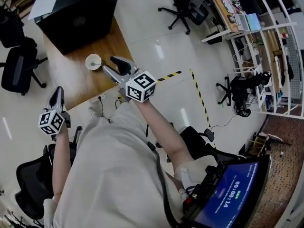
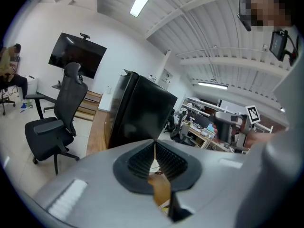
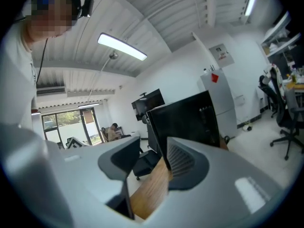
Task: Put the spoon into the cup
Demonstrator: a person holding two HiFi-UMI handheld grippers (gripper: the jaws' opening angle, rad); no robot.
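1. Right gripper view: the right gripper (image 3: 152, 148) has its jaws standing well apart with nothing between them. Only the wooden table (image 3: 149, 191) and the black box (image 3: 185, 122) show through the gap.
2. Head view puts this same gripper (image 1: 110, 63) above the near table edge. It is just beside the cup (image 1: 93, 61) and not touching it.
3. The left gripper (image 2: 154, 144) is closed, its ribbed pads meeting at the tips on nothing. In the head view it (image 1: 58, 91) hangs off the table's near side, well apart from the cup.
4. The cup stands upright on the table, in front of the black box (image 1: 78, 11).
5. A pale sliver inside it looks like the spoon (image 1: 95, 63). It seems to lean from the cup's middle toward the rim on the right gripper's side. It is too small to fix its long axis or tell bowl from handle.
6. Judgement: the placing looks done and the empty right gripper is at the letting-go stage. What remains is likely to draw it clear without knocking the cup.
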